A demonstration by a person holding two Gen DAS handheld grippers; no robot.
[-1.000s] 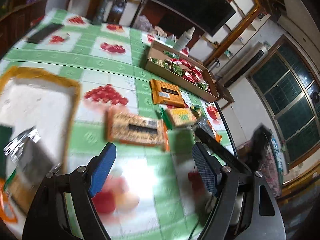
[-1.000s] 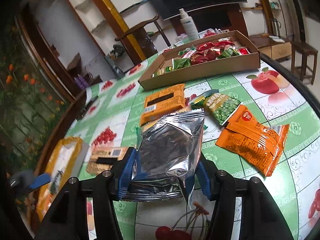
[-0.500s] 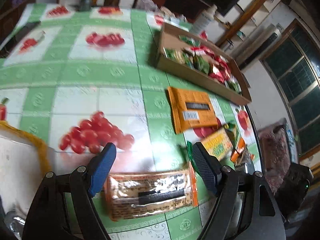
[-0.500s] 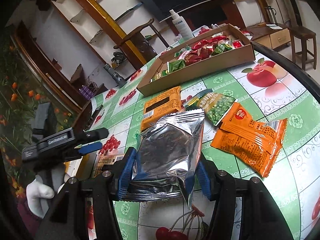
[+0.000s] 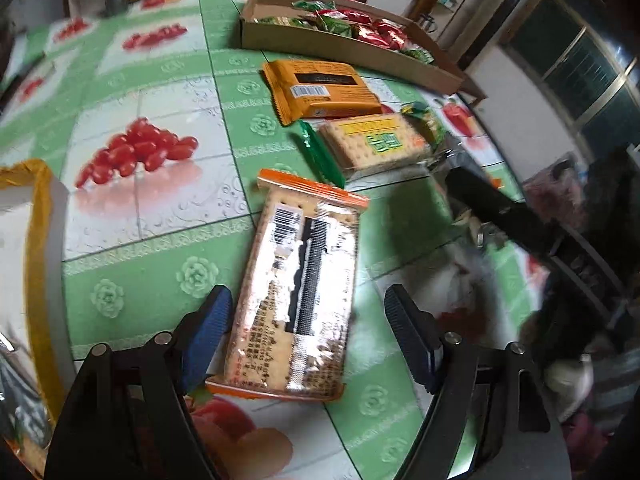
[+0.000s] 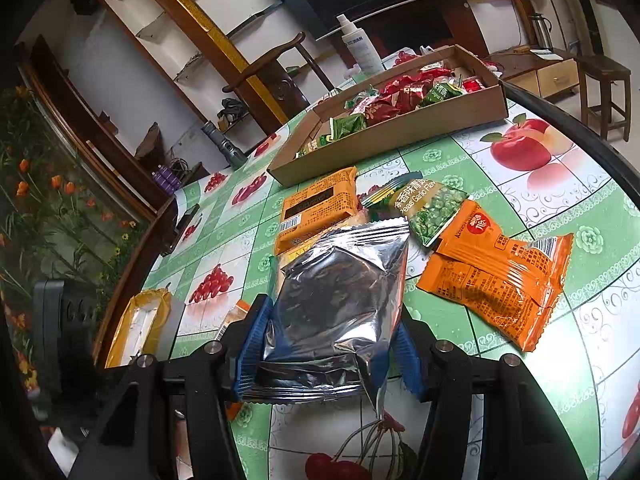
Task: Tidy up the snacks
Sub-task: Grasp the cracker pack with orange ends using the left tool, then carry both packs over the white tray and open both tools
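The right gripper [image 6: 328, 344] is pinching a crinkled, unprinted silver foil snack bag [image 6: 340, 300] between its blue pads, holding it above the fruit-patterned tablecloth [image 6: 560, 208]. The left gripper [image 5: 308, 332] is standing spread wide over a clear cracker pack [image 5: 298, 312] with orange end seals and a barcode, which is lying flat between its fingers without touching them. Four more loose packets are lying on the table, namely one orange biscuit pack [image 5: 320, 88], one green-edged cracker pack [image 5: 372, 142], one green pea bag [image 6: 432, 208] and one orange pouch [image 6: 500, 272], while one cardboard tray [image 6: 400, 136] beyond is holding red and green sachets.
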